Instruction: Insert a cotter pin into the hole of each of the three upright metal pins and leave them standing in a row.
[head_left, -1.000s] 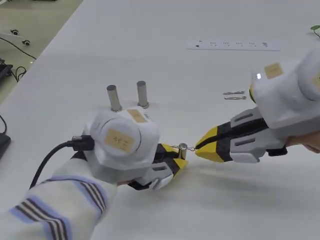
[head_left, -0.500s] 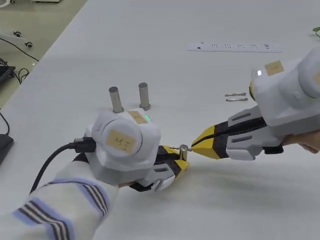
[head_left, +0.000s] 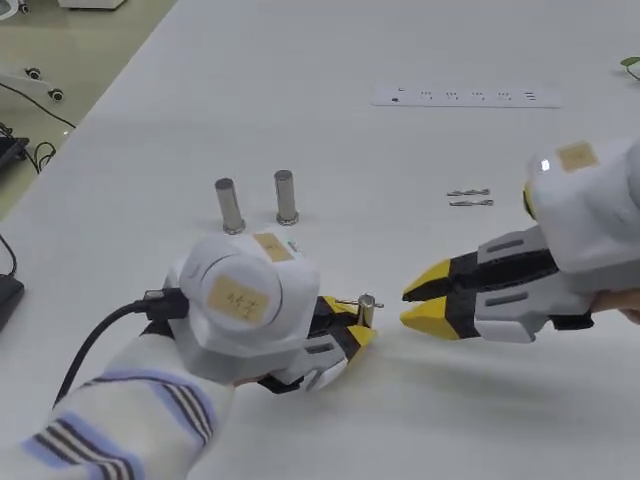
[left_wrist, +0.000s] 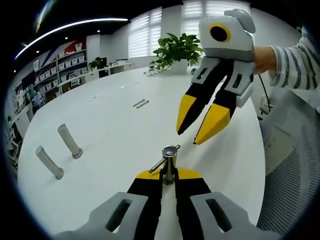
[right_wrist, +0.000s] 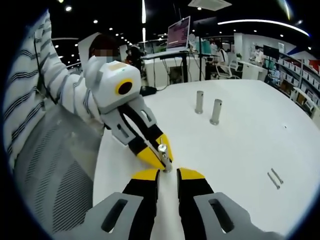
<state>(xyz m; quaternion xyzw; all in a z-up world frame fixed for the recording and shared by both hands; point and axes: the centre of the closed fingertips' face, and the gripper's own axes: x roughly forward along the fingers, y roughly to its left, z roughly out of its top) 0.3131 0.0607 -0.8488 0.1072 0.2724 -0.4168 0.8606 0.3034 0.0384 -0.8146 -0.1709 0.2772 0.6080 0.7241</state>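
L gripper clamps pin w/ cotter thru, base hidden — R gripper parted, empty.

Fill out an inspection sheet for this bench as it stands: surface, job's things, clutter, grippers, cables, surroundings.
Surface: white bench top, no spills seen.
Job's things: held metal pin upright, a cotter pin across its top; left free pin and right free pin upright, no cotter pins seen in them; spare cotter pins lying flat.
Clutter: power strip at the far side.
Grippers: left hand-held gripper shut on the held metal pin; right hand-held gripper open, clear of it.
Cables: black cable trailing from the left hand-held gripper.
Surroundings: potted plant, shelving.
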